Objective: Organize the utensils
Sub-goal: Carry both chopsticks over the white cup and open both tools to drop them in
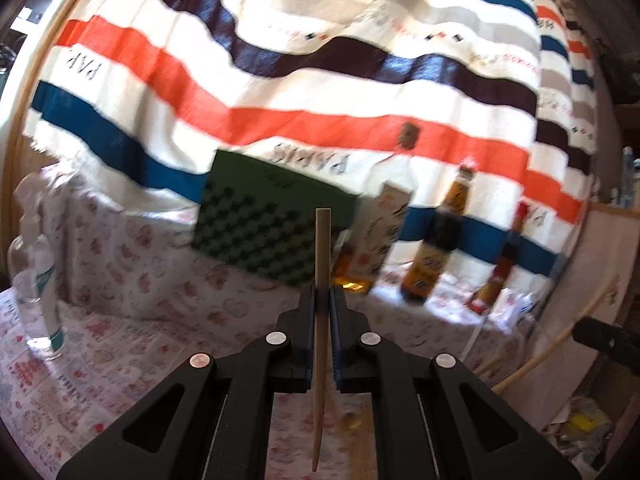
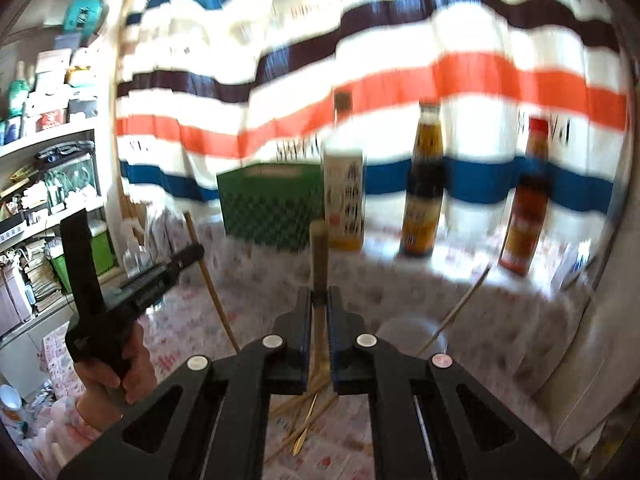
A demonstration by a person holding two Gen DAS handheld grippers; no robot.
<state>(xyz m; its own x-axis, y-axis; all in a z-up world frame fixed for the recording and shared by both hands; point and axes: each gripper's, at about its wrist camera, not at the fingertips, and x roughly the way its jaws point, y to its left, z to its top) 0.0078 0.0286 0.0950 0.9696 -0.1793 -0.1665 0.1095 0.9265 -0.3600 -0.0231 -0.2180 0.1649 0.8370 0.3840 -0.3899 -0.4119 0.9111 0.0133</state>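
Note:
In the left wrist view my left gripper (image 1: 322, 294) is shut on a wooden chopstick (image 1: 322, 240). It stands upright, with its blunt end above the jaws and its thin tip hanging below. In the right wrist view my right gripper (image 2: 319, 294) is shut on a blurred wooden stick (image 2: 319, 240), also upright. Several loose chopsticks (image 2: 308, 412) lie crossed on the patterned tablecloth (image 2: 192, 328) under it. At the left of that view a hand (image 2: 120, 372) holds the left gripper (image 2: 192, 254) with its chopstick (image 2: 212, 292).
A green box (image 2: 272, 204), a carton (image 2: 344, 196), a dark sauce bottle (image 2: 424, 184) and a red-capped bottle (image 2: 528, 200) stand at the back before a striped cloth (image 1: 280, 80). A clear spray bottle (image 1: 38, 280) stands left. A clear cup (image 2: 412, 332) sits nearby. Cluttered shelves (image 2: 48, 160) fill the left.

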